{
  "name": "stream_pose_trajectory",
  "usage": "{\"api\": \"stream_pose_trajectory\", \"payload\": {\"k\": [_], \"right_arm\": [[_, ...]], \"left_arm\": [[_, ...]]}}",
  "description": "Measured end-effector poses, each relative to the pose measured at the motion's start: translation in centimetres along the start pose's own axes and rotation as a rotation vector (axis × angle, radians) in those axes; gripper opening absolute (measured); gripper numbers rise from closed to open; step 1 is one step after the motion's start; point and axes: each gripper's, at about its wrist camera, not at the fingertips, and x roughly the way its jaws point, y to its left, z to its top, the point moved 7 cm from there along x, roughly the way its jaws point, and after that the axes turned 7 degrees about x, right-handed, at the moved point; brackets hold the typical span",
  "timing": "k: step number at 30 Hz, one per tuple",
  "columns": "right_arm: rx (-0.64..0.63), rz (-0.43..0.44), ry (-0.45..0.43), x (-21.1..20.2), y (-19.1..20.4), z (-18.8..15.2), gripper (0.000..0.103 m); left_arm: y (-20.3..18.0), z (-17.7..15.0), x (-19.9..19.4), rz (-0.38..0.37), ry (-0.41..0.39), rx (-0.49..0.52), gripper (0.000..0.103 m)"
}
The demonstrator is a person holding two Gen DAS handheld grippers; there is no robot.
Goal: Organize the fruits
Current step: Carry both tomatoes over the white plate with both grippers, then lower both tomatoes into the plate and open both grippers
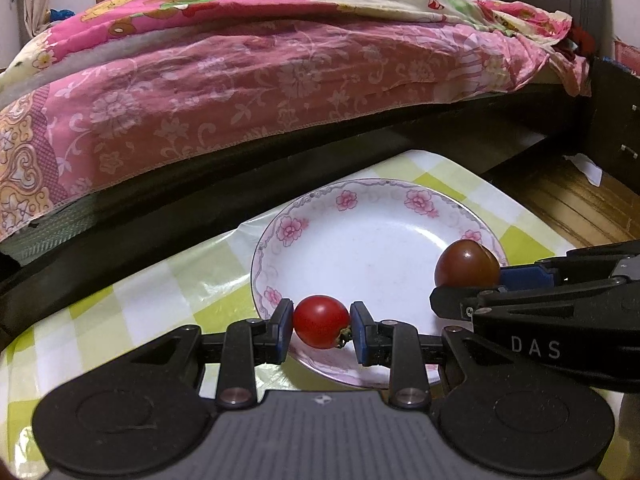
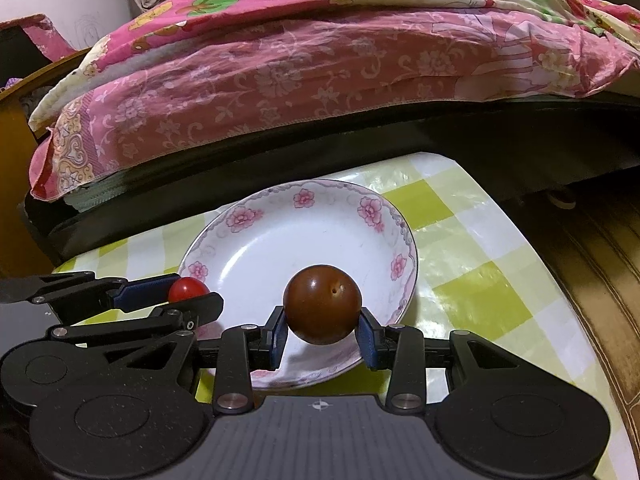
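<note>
Warm, dim indoor light glares off the glossy tablecloth [image 2: 472,240], with sharp focus and strong fisheye bending at the edges.

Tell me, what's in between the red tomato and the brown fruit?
Only bare white plate. In the right wrist view, the red tomato and the brown fruit are held apart over it, with nothing else between them.

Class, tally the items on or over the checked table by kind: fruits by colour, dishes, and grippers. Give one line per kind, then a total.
Red fruit: 1, the red tomato, in the left gripper.
Dark brown fruit: 1, the brown fruit, in the right gripper.
Dishes: 1, the floral plate.
Grippers: 2.
Total: 5.
</note>
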Motion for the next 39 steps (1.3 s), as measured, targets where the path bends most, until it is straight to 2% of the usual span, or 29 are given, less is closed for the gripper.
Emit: {"api": "stream_pose_trajectory", "payload": {"k": [14, 39], "right_arm": [[-0.043, -0.011, -0.002, 1.9, 0.1, 0.6, 0.036], [-0.043, -0.003, -0.007, 2.2, 0.1, 1.0, 0.038]], "left_arm": [[0.3, 0.3, 2.1, 0.0, 0.009, 0.002, 0.037], [0.3, 0.8, 2.3, 0.02, 0.014, 0.018, 0.038]]}}
